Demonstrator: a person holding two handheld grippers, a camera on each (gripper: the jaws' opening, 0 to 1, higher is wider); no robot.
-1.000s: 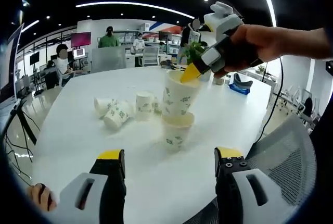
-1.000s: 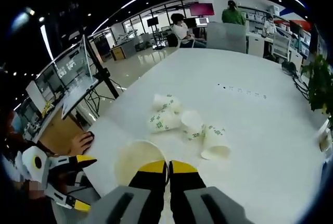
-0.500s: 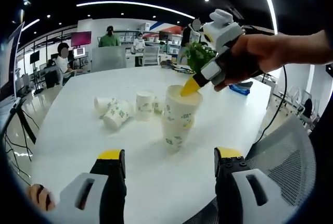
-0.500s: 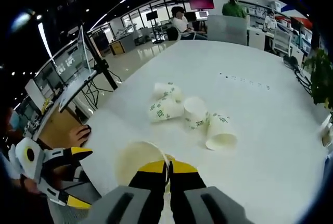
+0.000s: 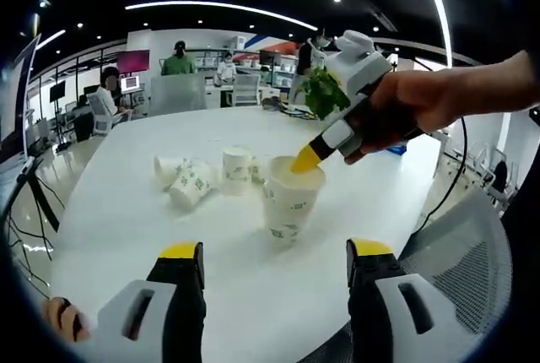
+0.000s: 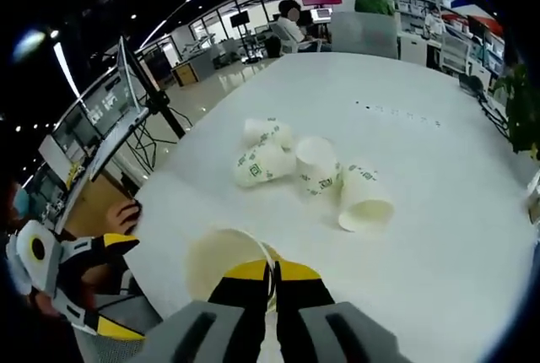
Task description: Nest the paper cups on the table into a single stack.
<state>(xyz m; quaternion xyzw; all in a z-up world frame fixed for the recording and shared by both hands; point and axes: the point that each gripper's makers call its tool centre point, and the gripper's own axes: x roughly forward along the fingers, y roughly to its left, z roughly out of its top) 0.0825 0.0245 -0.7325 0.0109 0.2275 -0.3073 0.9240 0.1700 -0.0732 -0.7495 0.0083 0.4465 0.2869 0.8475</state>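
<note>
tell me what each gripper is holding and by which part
The right gripper pinches the rim of the upright paper cup, one jaw inside and one outside. The left gripper is open and holds nothing.

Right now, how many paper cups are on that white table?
At least 5: a cluster of four loose cups, and the held cup pinched at its rim by the right gripper, probably nested over another.

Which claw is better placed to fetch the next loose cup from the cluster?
Left, probably. The left claw is open and holds nothing, facing the loose cups across the table. The right claw is shut on the rim of the nested cup and must release first.
</note>
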